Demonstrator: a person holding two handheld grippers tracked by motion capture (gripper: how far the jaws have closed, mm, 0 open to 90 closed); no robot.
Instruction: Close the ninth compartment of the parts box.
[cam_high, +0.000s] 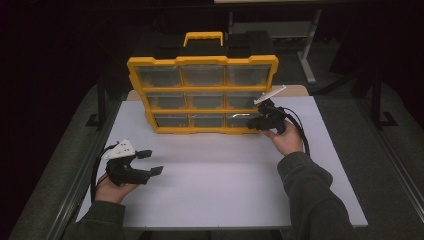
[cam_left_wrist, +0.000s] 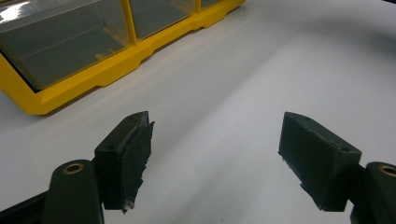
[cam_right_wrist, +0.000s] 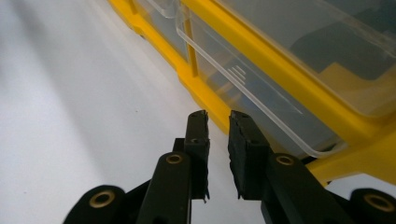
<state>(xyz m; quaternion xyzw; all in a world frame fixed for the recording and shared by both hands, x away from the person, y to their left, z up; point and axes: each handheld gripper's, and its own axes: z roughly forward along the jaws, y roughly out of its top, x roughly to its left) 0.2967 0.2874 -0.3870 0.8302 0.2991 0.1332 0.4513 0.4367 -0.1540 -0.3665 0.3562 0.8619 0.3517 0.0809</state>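
A yellow organizer (cam_high: 202, 88) with clear plastic drawers stands upright at the back of the white table (cam_high: 215, 170). My right gripper (cam_high: 256, 123) is at its bottom right drawer (cam_high: 239, 120). In the right gripper view the right gripper (cam_right_wrist: 217, 116) has its jaws a narrow gap apart with nothing between them. The tips lie just short of the clear drawer lip (cam_right_wrist: 261, 100) and the yellow frame (cam_right_wrist: 201, 88). My left gripper (cam_high: 152, 162) rests near the table's front left, wide open and empty. The left gripper (cam_left_wrist: 215, 144) points toward the organizer's lower edge (cam_left_wrist: 116, 70).
The organizer's yellow carry handle (cam_high: 203, 37) sticks up at the back. Bare white tabletop lies between the two hands. Black cables trail from both grippers. A dark floor and table legs (cam_high: 307, 55) lie beyond the table.
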